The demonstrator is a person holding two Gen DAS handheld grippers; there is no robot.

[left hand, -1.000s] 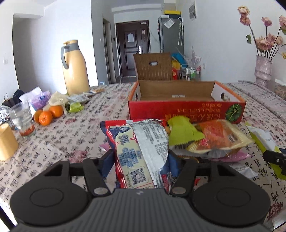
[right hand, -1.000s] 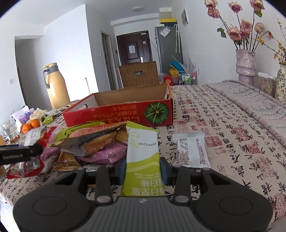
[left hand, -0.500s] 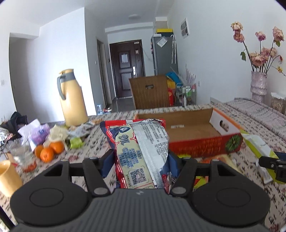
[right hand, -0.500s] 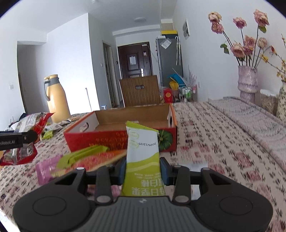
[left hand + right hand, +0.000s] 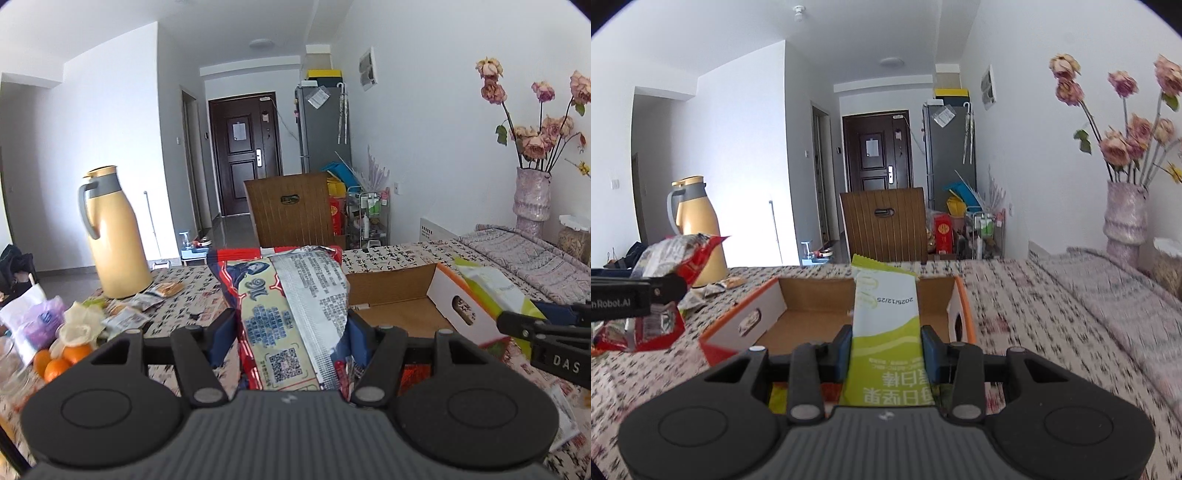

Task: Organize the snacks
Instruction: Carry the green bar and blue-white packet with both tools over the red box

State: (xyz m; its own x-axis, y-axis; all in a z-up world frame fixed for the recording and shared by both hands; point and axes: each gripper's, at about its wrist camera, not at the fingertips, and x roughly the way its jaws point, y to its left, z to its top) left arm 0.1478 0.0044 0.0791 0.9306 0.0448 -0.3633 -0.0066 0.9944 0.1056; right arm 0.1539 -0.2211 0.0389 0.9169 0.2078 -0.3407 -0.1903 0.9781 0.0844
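Cardboard box (image 5: 849, 314), red outside and open-topped, sits on the patterned tablecloth (image 5: 1052, 332) at twelve o'clock; its brown floor looks bare. Right gripper (image 5: 886, 345) is clamped on a green-and-white snack stick packet (image 5: 886, 317) above the box's near edge. Left gripper (image 5: 290, 332) grasps a red-and-silver snack bag (image 5: 291, 295), raised at the box's nine o'clock.

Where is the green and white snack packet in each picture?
Left wrist view: the green and white packet sits at the right edge, held in the right gripper, beside the cardboard box.
Right wrist view: bottom centre, upright in that gripper, before the box.
Shared landmark: the yellow thermos jug.
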